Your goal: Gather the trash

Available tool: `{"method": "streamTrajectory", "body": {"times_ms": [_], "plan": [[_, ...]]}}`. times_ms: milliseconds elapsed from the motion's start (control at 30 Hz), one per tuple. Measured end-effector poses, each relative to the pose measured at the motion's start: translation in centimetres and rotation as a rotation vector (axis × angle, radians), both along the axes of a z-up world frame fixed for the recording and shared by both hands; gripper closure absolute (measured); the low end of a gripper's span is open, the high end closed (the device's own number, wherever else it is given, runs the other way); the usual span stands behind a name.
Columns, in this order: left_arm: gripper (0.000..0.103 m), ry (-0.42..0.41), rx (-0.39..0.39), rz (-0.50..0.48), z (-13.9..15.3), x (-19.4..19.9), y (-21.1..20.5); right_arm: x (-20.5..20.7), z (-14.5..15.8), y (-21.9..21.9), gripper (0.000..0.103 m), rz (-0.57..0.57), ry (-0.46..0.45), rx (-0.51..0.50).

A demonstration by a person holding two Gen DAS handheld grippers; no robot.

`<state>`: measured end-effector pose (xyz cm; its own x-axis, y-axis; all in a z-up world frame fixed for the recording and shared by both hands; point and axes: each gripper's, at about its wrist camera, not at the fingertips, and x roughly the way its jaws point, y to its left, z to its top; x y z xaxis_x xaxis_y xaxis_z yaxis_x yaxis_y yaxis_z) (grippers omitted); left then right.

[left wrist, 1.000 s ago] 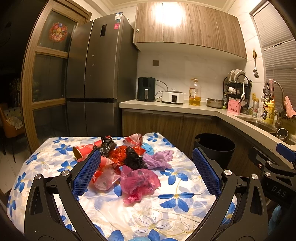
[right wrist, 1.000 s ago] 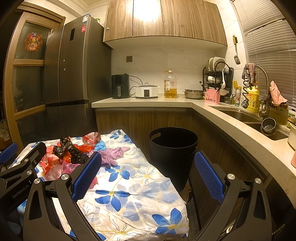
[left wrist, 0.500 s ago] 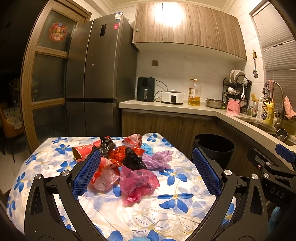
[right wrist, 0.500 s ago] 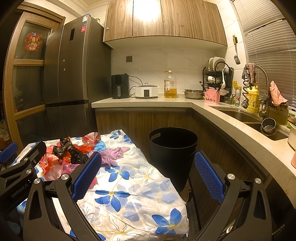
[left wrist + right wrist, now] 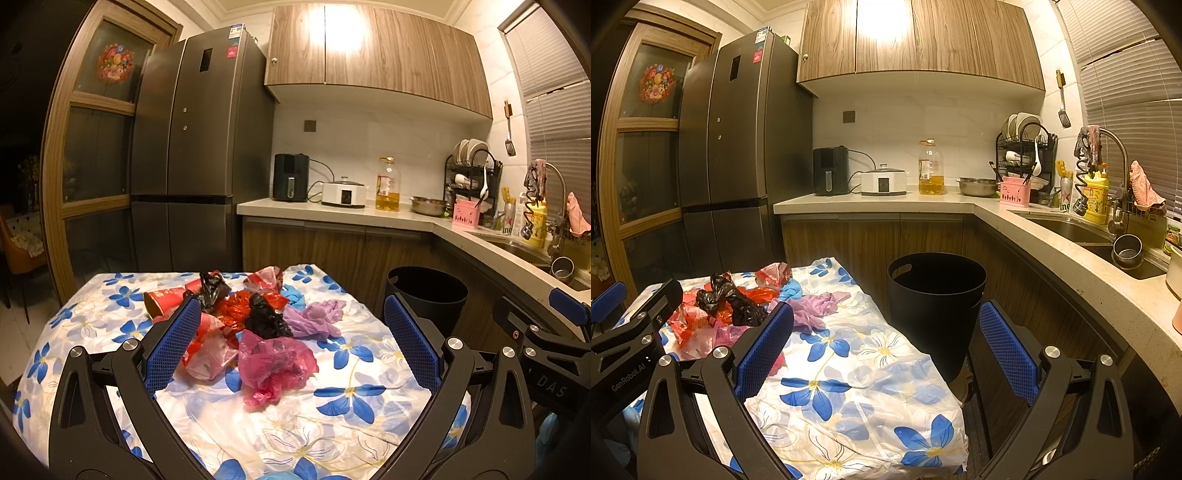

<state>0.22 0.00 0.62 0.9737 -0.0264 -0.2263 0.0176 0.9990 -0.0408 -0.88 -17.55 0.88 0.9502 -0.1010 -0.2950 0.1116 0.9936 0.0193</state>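
On the bench [image 5: 373,384], draped in a blue-flowered cloth, the trash lies in one loose heap toward the far middle: a pink plastic bag [image 5: 275,363] nearest, a black bag [image 5: 266,317] behind it, a purple crumple [image 5: 314,319] to its right, red wrappers [image 5: 236,308] and a red paper cup [image 5: 162,301] lying on its side at the far left. The black bin [image 5: 936,299] stands on the floor just beside the bench's right edge, open and apparently empty.

Both tools are spread wide and carry nothing: the left hand-held gripper [image 5: 291,345] hangs above the near side of the heap, and the right hand-held gripper [image 5: 886,345] points at the gap between bench edge and bin.

My guess at the risks: the bags are thin and tangled, so closing on one may drag its neighbours along or off the edge, and the slick cloth could slide with them. A light bag may also slip from the pads on the way across, or land on the floor if released short of the bin's rim. The cup can roll if nudged.

Compared with a second ago, almost nothing differs: the heap and bin keep their places, and the left view has shifted only very slightly.
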Motion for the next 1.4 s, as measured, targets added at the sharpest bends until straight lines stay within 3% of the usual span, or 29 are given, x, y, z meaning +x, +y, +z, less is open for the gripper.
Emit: {"method": "streamTrajectory", "body": {"times_ms": [1400], "plan": [[0.005, -0.010, -0.013, 0.004, -0.7, 0.2, 0.2, 1.0, -1.2, -0.8, 0.005, 0.004, 0.021, 0.016]]}}
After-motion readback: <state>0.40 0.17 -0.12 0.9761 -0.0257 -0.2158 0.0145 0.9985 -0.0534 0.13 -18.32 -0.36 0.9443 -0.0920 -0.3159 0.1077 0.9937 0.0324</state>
